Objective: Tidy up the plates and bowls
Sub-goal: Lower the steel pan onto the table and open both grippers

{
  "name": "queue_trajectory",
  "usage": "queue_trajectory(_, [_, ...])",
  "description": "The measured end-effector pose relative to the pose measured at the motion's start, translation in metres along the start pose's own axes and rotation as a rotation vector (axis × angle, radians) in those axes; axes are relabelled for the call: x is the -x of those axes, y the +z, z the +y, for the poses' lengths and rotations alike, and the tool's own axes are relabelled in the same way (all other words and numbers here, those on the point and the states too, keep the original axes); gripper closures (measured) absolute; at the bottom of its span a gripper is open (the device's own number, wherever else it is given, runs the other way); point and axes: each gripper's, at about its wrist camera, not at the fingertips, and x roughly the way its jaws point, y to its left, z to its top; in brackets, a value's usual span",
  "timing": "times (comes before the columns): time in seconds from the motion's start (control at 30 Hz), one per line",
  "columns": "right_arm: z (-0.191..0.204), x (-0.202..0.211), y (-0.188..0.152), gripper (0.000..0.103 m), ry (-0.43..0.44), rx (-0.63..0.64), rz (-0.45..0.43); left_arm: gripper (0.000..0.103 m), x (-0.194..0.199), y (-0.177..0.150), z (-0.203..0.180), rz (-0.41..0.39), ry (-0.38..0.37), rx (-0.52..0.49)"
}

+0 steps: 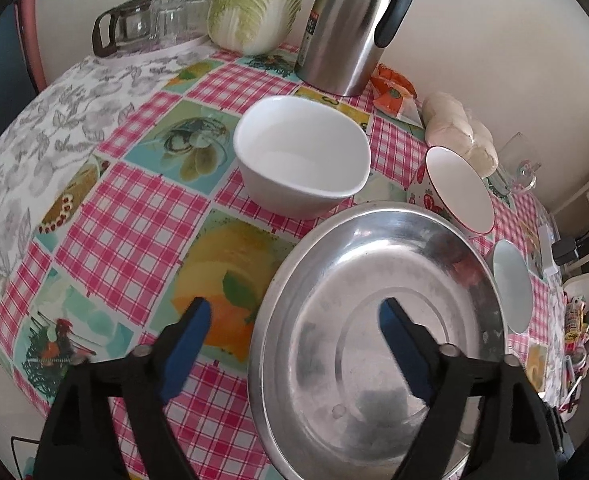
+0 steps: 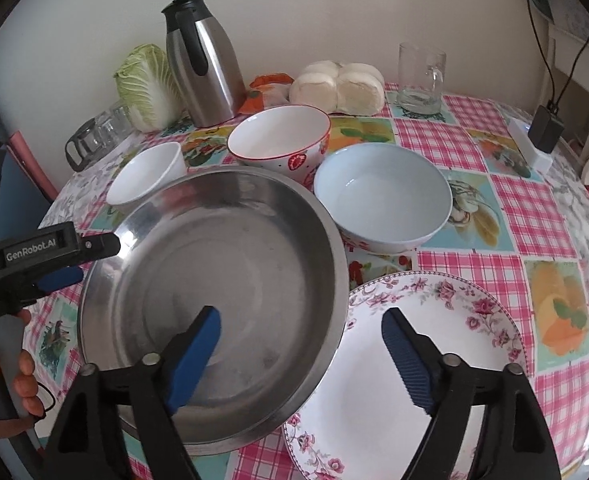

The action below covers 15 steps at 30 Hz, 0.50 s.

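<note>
Two close downward views, shared steel basin [image 1: 374,320]

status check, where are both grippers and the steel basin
Left gripper and right gripper open, jaws straddling opposite rims, nothing gripped. Steel basin on the table, overlapping floral plate. Three bowls crowd behind it.

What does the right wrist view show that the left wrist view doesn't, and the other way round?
Only the right wrist view: the floral plate, the glass mug and the left gripper seen from outside, in a hand. Only the left wrist view: nothing notable beyond more bare tablecloth. Both: the steel basin, white bowl, red-rimmed bowl, thermos and cabbage.
</note>
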Motion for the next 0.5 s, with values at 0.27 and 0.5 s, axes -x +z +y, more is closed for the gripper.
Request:
queue_trajectory(0.27, [-0.010,0.007,0.000,0.000,-0.008,-0.046,-0.056,0.000,0.007,0.000,-0.006,-0.070,0.018,-0.047])
queue_trajectory(0.5, [-0.019,0.014,0.002,0.000,-0.022,-0.081,-0.101,0.000,0.019,0.001,-0.017,-0.135,0.017,-0.099])
